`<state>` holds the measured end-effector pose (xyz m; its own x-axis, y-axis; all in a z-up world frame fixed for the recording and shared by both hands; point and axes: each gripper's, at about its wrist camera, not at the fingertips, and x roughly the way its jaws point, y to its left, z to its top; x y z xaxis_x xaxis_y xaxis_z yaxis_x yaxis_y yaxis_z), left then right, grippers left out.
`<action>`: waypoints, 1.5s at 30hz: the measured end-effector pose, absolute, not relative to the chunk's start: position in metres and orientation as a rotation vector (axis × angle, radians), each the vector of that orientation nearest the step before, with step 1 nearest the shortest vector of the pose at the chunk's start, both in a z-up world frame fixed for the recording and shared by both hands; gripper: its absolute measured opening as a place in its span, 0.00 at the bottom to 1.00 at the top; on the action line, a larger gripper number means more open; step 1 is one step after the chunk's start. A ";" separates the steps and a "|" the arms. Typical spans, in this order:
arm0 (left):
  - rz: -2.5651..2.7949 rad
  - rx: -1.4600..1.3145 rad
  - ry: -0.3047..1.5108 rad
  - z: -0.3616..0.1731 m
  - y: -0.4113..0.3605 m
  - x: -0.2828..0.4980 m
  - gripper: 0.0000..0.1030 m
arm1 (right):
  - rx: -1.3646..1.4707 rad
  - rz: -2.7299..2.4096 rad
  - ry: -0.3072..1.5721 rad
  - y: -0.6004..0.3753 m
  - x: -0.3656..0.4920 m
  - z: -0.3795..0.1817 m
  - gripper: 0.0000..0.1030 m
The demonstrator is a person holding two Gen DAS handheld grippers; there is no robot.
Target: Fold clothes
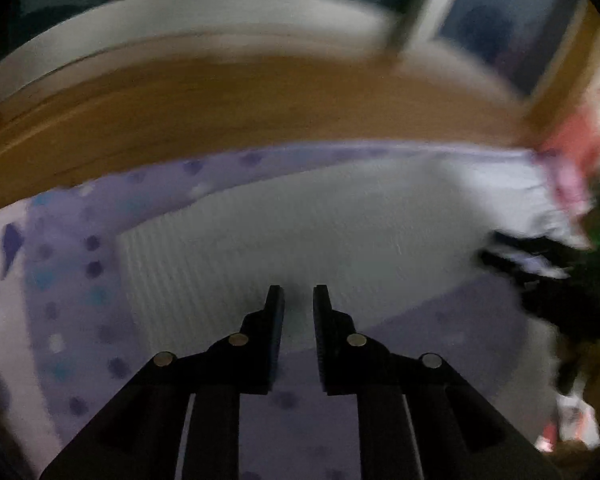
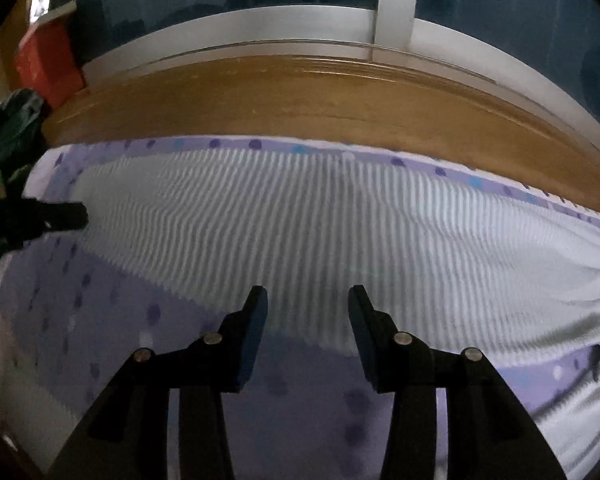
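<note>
Cloth covers most of both views: a white ribbed garment (image 2: pixel 300 220) lies flat on a lilac dotted sheet (image 2: pixel 112 320), which I judge is spread there to give a clean, even surface for folding. Going from the left side, at about nine o'clock in the right wrist view, the left gripper (image 2: pixel 60 216) comes in low over the left edge of the garment. In its own view the left gripper (image 1: pixel 299 300) has its jaws only a narrow gap apart, and nothing is between them; the ribbed fabric (image 1: pixel 300 232) shows under the tips. It seems that this edge is not held now, because the cloth there looks flat and not lifted.

At the centre, the garment stretches from nine o'clock to three o'clock, with its far edge parallel to the wooden board (image 2: pixel 320 96) at twelve o'clock; this straight position probably makes the next fold easier.

More to the right, the right gripper (image 2: pixel 308 300) stands with its jaws about half open and empty, above the near edge of the garment at six o'clock. At four o'clock the fabric is gathered into wrinkles (image 2: pixel 580 320), so I think this part needs smoothing. The left wrist view is blurred, so small details there I cannot tell.
</note>
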<state>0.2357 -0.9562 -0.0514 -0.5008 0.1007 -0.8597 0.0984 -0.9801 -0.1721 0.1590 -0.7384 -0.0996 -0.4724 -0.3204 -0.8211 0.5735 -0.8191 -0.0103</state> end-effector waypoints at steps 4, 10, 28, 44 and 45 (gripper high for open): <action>2.665 -1.676 -0.281 -0.053 -0.962 0.251 0.12 | 1.188 -2.306 0.352 -0.736 0.170 -0.102 0.42; 2.654 -1.713 -0.290 -0.048 -0.971 0.261 0.12 | 1.199 -2.251 0.410 -0.731 0.188 -0.099 0.42; 2.666 -1.679 -0.370 -0.022 -0.919 0.285 0.27 | 1.132 -2.236 0.351 -0.677 0.230 -0.081 0.45; 2.477 -1.469 -0.513 -0.012 -0.657 0.257 0.28 | 1.109 -2.406 0.286 -0.458 0.206 -0.071 0.45; 2.459 -1.480 -0.505 -0.012 -0.650 0.253 0.28 | 1.122 -2.405 0.257 -0.450 0.203 -0.072 0.45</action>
<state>0.2532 -0.6495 -0.0118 -0.4650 0.3638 -0.8071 -0.0163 -0.9150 -0.4031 0.2035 -0.4496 -0.0717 -0.5543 -0.3361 -0.7615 0.4897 -0.8714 0.0282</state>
